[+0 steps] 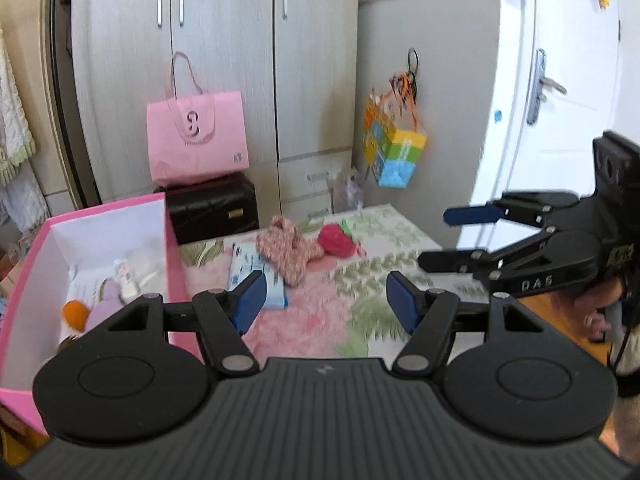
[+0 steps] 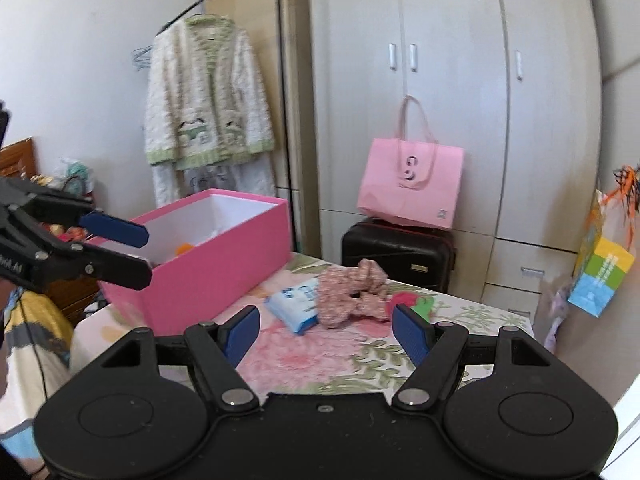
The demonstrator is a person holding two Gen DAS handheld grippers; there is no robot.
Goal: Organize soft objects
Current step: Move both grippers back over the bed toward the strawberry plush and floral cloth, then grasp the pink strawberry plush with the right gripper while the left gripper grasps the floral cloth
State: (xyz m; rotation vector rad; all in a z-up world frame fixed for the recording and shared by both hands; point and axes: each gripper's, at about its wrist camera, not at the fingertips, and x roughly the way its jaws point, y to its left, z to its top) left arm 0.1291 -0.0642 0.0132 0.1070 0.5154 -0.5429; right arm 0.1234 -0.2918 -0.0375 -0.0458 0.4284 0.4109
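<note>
A pink open box (image 1: pixel 172 248) (image 2: pixel 224 264) stands at the left of a floral-covered table (image 1: pixel 320 320) (image 2: pixel 320 360); an orange toy (image 1: pixel 75 314) and a lilac soft item (image 1: pixel 105 305) lie inside. On the cloth lie a blue-white tissue pack (image 1: pixel 256 276) (image 2: pixel 296 304), a pink patterned fabric piece (image 1: pixel 288 250) (image 2: pixel 348 292) and a red strawberry plush (image 1: pixel 337 241) (image 2: pixel 404 300). My left gripper (image 1: pixel 324 300) (image 2: pixel 132 250) is open and holds nothing, short of the tissue pack. My right gripper (image 2: pixel 324 332) (image 1: pixel 452 236) is open too, with nothing between its fingers.
A pink paper bag (image 1: pixel 196 140) (image 2: pixel 412 184) sits on a black case (image 1: pixel 214 208) (image 2: pixel 396 252) behind the table, before grey wardrobes. A colourful bag (image 1: pixel 394 148) hangs on the wall. A white door (image 1: pixel 560 100) is right; a robe (image 2: pixel 208 104) hangs on a rack.
</note>
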